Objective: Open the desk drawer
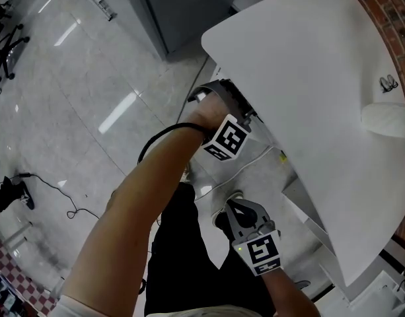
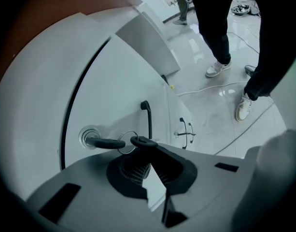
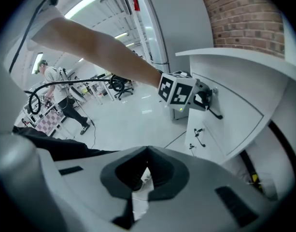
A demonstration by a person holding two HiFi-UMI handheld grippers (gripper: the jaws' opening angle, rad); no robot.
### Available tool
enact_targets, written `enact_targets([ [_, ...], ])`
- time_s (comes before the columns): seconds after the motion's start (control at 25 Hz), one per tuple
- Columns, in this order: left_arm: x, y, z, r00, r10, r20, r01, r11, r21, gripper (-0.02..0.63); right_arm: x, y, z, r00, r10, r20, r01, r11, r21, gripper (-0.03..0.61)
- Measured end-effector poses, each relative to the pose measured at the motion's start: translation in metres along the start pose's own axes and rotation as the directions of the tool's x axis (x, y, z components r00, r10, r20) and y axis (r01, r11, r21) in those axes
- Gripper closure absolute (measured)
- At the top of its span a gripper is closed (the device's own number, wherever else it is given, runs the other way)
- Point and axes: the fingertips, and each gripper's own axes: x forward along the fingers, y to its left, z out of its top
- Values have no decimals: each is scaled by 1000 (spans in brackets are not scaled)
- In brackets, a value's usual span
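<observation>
The white desk point(image 1: 308, 78) has a drawer front point(image 2: 119, 91) with a thin black handle point(image 2: 148, 120). Beside it a key point(image 2: 102, 143) sits in the lock, with a ring and a second dark tab hanging from it. My left gripper point(image 2: 147, 146) is shut on the near end of the handle, right by the ring. In the head view the left gripper point(image 1: 250, 117) reaches under the desk's edge, its tips mostly hidden. The right gripper view shows the left gripper point(image 3: 208, 103) at the drawer front point(image 3: 239, 115). My right gripper point(image 1: 232, 207) point(image 3: 147, 151) hangs lower over the floor, shut and empty.
Lower drawer handles point(image 2: 186, 129) sit beneath the gripped one. A person's legs and shoes point(image 2: 218, 69) stand close by, with a cable point(image 2: 210, 88) on the floor. A grey cabinet point(image 1: 182, 5) stands beyond the desk and a brick wall point(image 1: 387, 18) behind it. A white roll point(image 1: 387, 119) lies on the desk.
</observation>
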Motion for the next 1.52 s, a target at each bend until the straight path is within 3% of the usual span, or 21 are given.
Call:
enact_targets([
  [0.32,-7,-5,4,998,-30,60,32,999,-39,573,-4,16,-4,999,14,-36,-13,999,37,563],
  [0.52,-6,-2,4,999,37,19,-36,998,-52,593,-3,19,-3,999,15,-36,-14,999,50,563],
  [0.88,-11,-1,7,998,47,40,-45,998,-40,598,1,18,-13,998,41,-52,-37,996,77,563],
  [1.52,-26,-20,12,997,-7,71,9,1000,-15,603,2,24,-12,996,74,-42,-70,994,90,563],
])
